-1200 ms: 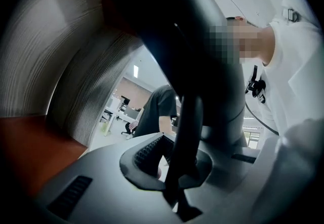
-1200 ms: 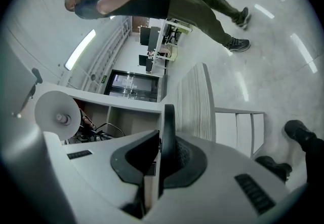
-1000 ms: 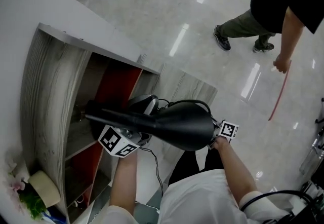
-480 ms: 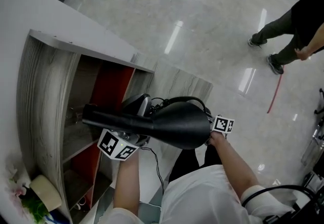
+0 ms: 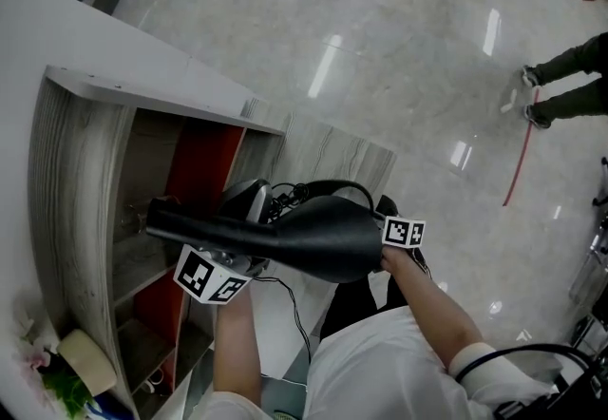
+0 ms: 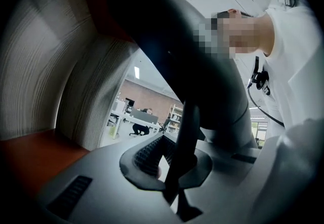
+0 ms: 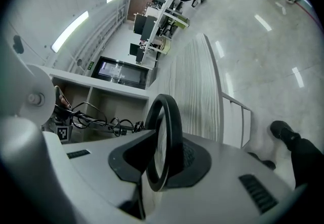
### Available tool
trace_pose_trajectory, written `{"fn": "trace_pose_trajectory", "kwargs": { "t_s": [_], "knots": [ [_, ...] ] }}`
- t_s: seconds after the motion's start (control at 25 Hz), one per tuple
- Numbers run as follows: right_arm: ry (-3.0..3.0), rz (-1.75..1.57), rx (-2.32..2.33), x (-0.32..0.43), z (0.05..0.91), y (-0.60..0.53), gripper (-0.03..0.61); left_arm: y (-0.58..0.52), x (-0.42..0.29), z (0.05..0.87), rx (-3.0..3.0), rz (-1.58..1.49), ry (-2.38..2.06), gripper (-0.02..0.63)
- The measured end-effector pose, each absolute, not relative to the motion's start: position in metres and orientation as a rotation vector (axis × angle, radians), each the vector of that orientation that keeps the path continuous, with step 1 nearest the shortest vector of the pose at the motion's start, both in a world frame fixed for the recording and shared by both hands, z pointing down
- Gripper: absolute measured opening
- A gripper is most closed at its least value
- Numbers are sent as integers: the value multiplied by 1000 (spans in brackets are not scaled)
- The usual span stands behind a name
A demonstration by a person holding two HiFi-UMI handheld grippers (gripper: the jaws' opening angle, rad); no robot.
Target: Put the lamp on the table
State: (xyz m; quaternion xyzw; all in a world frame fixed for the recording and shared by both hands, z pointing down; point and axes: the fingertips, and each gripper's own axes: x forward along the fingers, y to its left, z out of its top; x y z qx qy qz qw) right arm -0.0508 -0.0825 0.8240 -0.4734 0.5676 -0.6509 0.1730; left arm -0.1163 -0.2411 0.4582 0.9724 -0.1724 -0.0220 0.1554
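Observation:
I hold a black lamp point(image 5: 323, 238) in the air, its cone shade to the right and its thin arm reaching left over the shelf. My left gripper point(image 5: 245, 219) sits under the arm; in the left gripper view point(image 6: 169, 167) its jaws are shut on the lamp's thin black stem point(image 6: 185, 137), with the shade point(image 6: 192, 66) looming above. My right gripper point(image 5: 382, 245) is at the shade's right end, mostly hidden behind it. In the right gripper view point(image 7: 162, 162) a black ring point(image 7: 174, 132) of the lamp stands between the jaws, which are opening and no longer squeeze it.
A grey wood-grain shelf unit point(image 5: 76, 181) with red back panels point(image 5: 204, 162) stands left, under a white counter point(image 5: 57, 38). A wood-grain tabletop point(image 5: 332, 157) lies beyond the lamp. A cable point(image 5: 285, 299) hangs below. Another person's legs point(image 5: 570, 95) and a red stick point(image 5: 521, 162) are far right.
The lamp and both grippers have drifted a little to the left. The other person has walked away toward the right edge.

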Motion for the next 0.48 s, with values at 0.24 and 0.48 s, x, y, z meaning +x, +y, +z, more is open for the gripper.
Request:
{"fn": "trace_pose_trajectory", "kwargs": {
  "t_s": [0.24, 0.48],
  "knots": [
    [1591, -1934, -1429, -53, 837, -77, 69, -239, -116, 460, 2777, -58, -507, 9],
    [1651, -1887, -1360, -54, 823, -84, 127, -244, -121, 459, 2759, -77, -538, 9]
  ]
}}
